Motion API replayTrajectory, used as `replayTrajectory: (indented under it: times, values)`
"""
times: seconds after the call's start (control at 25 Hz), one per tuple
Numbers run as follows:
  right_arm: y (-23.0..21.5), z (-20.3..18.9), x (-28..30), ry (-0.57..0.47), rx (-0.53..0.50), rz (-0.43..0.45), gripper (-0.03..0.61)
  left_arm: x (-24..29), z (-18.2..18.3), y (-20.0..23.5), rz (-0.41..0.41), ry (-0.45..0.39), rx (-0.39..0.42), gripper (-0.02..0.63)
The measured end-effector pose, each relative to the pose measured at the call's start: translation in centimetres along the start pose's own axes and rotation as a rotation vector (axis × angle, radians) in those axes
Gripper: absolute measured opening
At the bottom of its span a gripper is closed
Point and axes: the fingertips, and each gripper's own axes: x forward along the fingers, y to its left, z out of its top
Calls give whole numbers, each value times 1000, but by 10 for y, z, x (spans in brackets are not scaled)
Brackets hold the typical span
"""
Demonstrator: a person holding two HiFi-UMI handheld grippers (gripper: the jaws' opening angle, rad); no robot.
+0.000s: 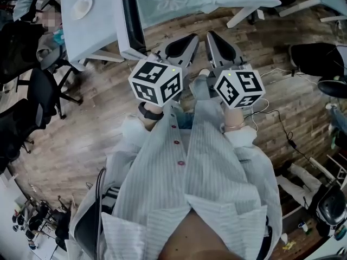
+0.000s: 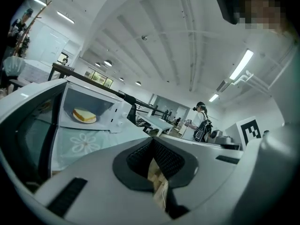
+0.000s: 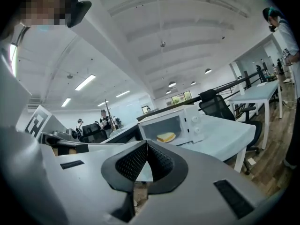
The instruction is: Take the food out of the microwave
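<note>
Open-plan office, wood-plank floor, white tables: one pale sandwich (image 2: 84, 114) on a small white plate (image 2: 86, 122) sits inside the white countertop microwave (image 3: 194, 123), whose dark-glass door (image 2: 28, 139) stands swung open, presumably so the plate can be reached. That microwave rests on a table under a pale floral cloth (image 2: 84, 142). Well short of the microwave, left gripper (image 2: 152, 144) and right gripper (image 3: 146, 146) are held side by side, aimed roughly level at it, jaws pressed together on nothing; apparently an approach posture, no grasp begun.
</note>
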Motion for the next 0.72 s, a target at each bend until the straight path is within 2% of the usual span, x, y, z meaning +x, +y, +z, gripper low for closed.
replayTrajectory:
  times: [0.44,0.72]
  values:
    - [-89,61,69,49,-22,128,32,110,56,32,130,-66,-38,9]
    - [-133,79,95,79,-33,213,32,154,72,47,228,-114,-57,9]
